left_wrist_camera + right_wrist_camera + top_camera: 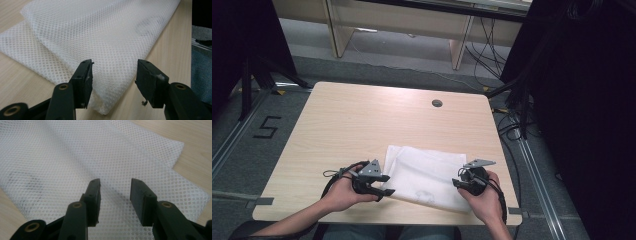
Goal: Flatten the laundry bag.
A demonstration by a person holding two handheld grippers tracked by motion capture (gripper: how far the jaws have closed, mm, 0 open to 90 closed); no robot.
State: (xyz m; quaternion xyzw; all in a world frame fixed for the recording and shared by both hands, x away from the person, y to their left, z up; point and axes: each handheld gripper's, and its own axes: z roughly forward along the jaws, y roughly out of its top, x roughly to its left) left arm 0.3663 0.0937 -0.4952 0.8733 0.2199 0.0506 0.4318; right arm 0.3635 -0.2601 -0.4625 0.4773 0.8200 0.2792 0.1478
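A: Nearest your lens, the left tool (pixel 113 75) stands with its jaws apart over the near corner of the white mesh cloth (pixel 100 37), nothing pinched between the pads. That corner pokes out just below and between them.

B: And my other hand?

A: Your right tool (pixel 114 195) is released too, jaws spread above the cloth's weave with the fabric lying flat beneath. From above you can see the left tool (pixel 373 186) at the cloth's left near corner and the right tool (pixel 468 183) at its right near side.

B: Where does the cloth sit?

A: It lies folded on the near half of the counter (pixel 362 115), close to your edge, with a lower layer peeking out along one side.

B: How will it behave?

A: I judge it very light and limp; it will sag and drape once lifted, and the layers may slide apart. The open weave should give the pads decent bite, so slipping seems unlikely.

B: Where do you want me to take hold?

A: Take the two near corners, pinching every layer together. Close fully, since the fabric is thin.
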